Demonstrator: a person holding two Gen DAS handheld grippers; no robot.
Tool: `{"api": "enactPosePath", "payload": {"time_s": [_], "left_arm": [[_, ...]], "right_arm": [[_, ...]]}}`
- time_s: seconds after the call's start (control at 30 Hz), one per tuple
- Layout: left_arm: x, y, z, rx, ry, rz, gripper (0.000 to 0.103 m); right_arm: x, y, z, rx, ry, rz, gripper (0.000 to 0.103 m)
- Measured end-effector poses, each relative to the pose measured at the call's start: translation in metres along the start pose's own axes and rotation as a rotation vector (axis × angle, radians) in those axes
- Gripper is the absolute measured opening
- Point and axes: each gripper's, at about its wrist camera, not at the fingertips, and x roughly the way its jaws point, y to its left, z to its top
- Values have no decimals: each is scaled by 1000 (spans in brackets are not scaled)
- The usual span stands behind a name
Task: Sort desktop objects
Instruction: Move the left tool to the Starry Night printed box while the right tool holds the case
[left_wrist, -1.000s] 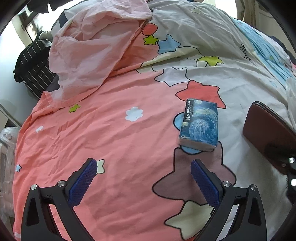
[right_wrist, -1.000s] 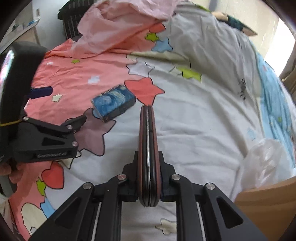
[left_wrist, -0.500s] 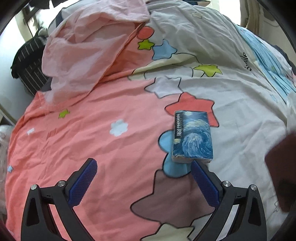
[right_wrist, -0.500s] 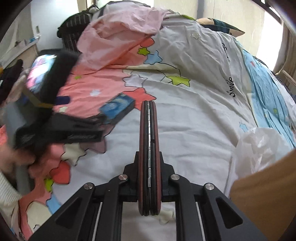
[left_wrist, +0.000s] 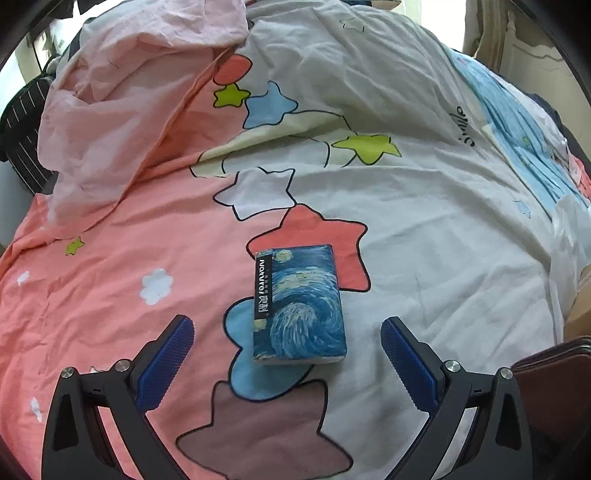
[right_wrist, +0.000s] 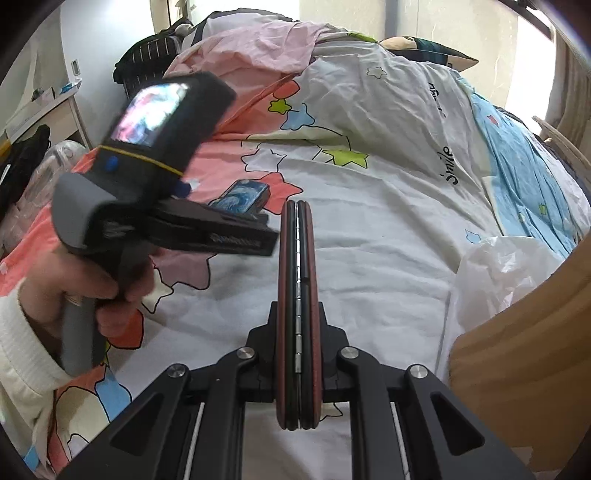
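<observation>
Hovering over a star-print duvet (left_wrist: 424, 229), the left gripper (left_wrist: 288, 332) holds its blue-padded jaws wide apart, empty, on either side of the near end of a blue swirl-patterned box (left_wrist: 299, 306) lying flat on the bed. The right gripper (right_wrist: 297, 310), raised beside it, has its jaws clamped on a thin brown hinged case (right_wrist: 297, 266) held on edge. A clean pickup probably calls for lowering until both pads flank the box's long sides, keeping the jaws off the soft cloth, then closing squarely.
</observation>
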Motion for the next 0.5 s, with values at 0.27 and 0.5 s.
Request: {"api": "enactPosePath", "payload": {"time_s": [0.27, 0.5], "left_arm": [[7, 8, 1, -59, 25, -34, 103], [12, 0, -3, -65, 24, -47, 100]], "right_arm": [[10, -13, 10, 45, -14, 13, 13], [39, -30, 12, 144, 46, 119, 13]]}}
